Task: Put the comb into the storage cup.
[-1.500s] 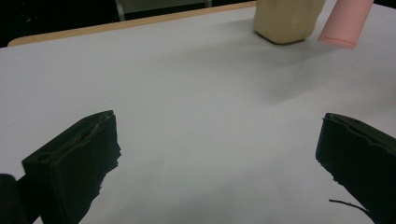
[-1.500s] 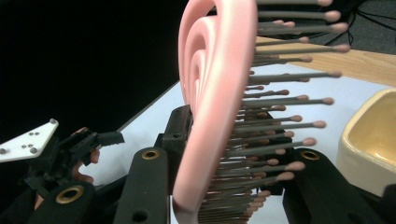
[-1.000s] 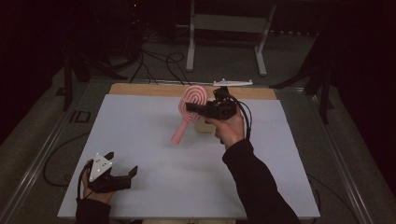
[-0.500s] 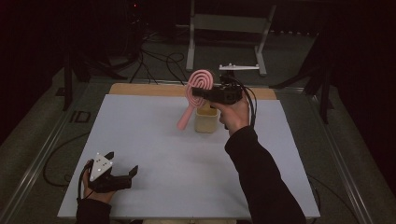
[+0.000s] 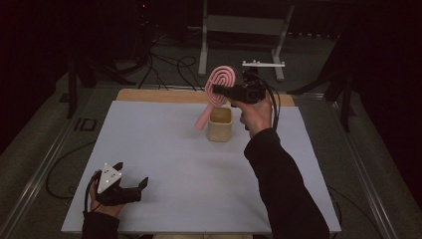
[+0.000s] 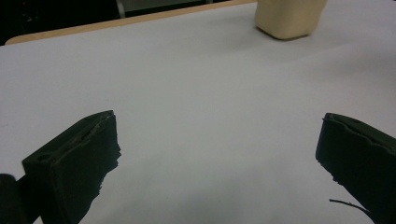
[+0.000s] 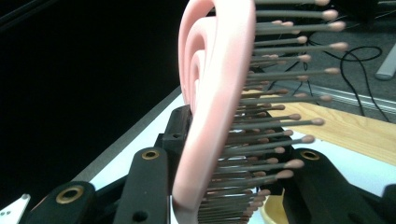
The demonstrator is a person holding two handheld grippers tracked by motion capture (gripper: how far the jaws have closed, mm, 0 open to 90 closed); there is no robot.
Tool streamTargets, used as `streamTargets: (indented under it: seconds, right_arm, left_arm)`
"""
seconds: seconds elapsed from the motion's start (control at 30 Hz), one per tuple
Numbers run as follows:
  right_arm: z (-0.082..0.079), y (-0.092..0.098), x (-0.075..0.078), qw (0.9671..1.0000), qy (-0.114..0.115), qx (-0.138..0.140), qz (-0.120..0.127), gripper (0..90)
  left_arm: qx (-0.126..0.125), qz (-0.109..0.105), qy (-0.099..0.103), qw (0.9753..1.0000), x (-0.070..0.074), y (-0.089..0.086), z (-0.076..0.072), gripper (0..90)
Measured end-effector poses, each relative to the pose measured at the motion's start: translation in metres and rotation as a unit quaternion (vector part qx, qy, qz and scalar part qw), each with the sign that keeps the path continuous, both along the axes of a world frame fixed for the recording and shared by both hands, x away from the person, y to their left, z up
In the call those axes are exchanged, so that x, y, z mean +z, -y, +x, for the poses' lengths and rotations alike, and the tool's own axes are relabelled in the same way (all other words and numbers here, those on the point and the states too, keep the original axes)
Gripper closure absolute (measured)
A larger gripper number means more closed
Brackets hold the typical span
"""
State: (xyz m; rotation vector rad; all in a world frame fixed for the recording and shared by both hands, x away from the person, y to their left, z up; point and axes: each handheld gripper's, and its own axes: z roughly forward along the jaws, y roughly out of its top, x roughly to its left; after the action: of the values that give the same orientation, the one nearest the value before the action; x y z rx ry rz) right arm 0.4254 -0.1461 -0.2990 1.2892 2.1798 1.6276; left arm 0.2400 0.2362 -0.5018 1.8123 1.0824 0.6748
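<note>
The right gripper, held up at the end of an outstretched, dark-sleeved arm over the far side of the table, has its jaws clamped on the head of a pink hairbrush, whose handle slants down to the left of a cream cup standing just below. In the right gripper view the brush is cut off at top and bottom. The left gripper rests low at the near left corner, jaws spread wide and empty.
</note>
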Motion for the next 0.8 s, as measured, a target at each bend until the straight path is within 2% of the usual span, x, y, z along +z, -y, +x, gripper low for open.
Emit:
streamTargets:
  seconds: [0.37, 0.8]
  right_arm:
    - [0.014, 0.013, 0.001, 0.9994, 0.001, -0.033, -0.007, 63.8]
    - [0.023, 0.029, 0.008, 0.9981, 0.011, -0.061, 0.0, 63.8]
  left_arm:
    - [0.0, -0.002, 0.001, 1.0, 0.0, -0.001, 0.001, 0.2]
    - [0.001, -0.001, 0.002, 1.0, 0.0, 0.0, 0.001, 0.2]
